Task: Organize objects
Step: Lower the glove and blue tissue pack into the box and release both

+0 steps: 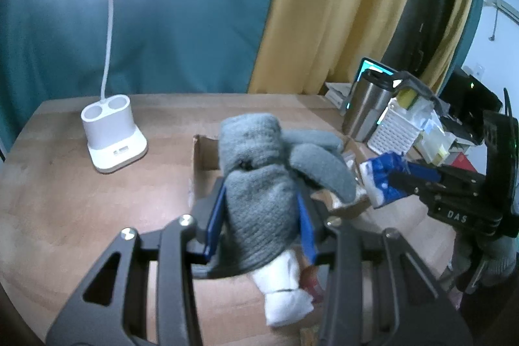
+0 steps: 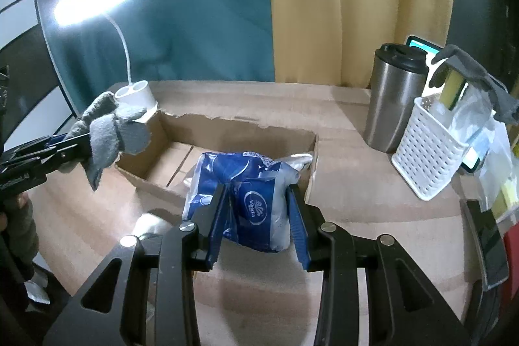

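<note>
My left gripper (image 1: 261, 216) is shut on a grey knitted glove (image 1: 259, 184) and holds it above the near edge of a shallow cardboard box (image 1: 204, 158). In the right wrist view the glove (image 2: 103, 132) hangs over the box's left corner. My right gripper (image 2: 256, 213) is shut on a blue and white tissue pack (image 2: 246, 193) and holds it above the box (image 2: 227, 135) at its right part. The pack also shows in the left wrist view (image 1: 379, 180). A white cloth item (image 1: 282, 294) lies on the table below the glove.
A white desk lamp (image 1: 110, 135) stands at the back left of the wooden table (image 1: 81, 200). A steel tumbler (image 2: 395, 99) and a white perforated basket (image 2: 425, 154) with packets stand at the right. A teal and yellow curtain hangs behind.
</note>
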`<state>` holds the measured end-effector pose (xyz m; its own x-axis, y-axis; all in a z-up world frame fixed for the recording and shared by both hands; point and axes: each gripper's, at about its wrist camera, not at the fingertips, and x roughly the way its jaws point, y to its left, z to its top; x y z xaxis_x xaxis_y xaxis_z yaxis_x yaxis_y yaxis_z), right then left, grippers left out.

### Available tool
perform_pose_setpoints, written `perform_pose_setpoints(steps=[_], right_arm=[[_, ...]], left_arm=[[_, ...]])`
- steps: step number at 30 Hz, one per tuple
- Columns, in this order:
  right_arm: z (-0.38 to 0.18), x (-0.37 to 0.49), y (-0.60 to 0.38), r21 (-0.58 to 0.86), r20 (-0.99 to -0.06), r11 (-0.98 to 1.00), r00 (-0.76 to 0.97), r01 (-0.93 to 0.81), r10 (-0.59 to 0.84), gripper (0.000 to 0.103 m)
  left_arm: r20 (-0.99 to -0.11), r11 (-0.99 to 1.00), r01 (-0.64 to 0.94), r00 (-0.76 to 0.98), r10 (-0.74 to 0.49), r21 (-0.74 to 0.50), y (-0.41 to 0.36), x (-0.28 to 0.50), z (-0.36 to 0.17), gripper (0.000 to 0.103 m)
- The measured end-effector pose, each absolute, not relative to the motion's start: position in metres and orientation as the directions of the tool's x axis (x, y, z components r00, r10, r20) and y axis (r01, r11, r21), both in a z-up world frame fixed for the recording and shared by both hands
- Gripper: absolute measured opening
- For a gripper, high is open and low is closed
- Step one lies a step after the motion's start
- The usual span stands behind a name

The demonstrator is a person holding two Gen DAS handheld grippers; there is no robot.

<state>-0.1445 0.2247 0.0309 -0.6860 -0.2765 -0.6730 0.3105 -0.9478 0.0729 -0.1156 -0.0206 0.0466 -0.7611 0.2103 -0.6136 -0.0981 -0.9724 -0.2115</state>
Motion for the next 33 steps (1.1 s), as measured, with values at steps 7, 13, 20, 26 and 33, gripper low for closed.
perform_pose_setpoints(steps=[7,13,20,26,33], right_arm=[[0.024,-0.171,0.219,0.09,-0.684,-0.946,-0.671,0.313,-0.287,0.038],[0.013,-0.191,0.215,0.09,-0.705,-0.945,-0.651,0.314,-0.283,0.038],[-0.008,-0.209,0.208,0.077,-0.746,-0.945,-0.611,0.318,-0.266,0.039],[-0.022,-0.216,0.203,0.047,-0.778,-0.947,-0.583,0.319,-0.235,0.04],[-0.033,-0.217,0.204,0.047,-0.799,-0.948,-0.557,0.316,-0.225,0.041]], left_arm=[[-0.635,-0.976,-0.078,-0.748,0.192,-0.203,-0.025,-0.144,0.035,0.041],[-0.657,-0.977,-0.07,-0.729,0.19,-0.204,-0.024,-0.166,0.02,0.041],[-0.694,-0.978,-0.054,-0.696,0.182,-0.202,-0.026,-0.183,-0.002,0.041],[-0.728,-0.978,-0.054,-0.66,0.186,-0.202,-0.021,-0.19,-0.02,0.043],[-0.745,-0.991,-0.046,-0.654,0.128,-0.129,-0.012,-0.187,-0.019,0.043]])
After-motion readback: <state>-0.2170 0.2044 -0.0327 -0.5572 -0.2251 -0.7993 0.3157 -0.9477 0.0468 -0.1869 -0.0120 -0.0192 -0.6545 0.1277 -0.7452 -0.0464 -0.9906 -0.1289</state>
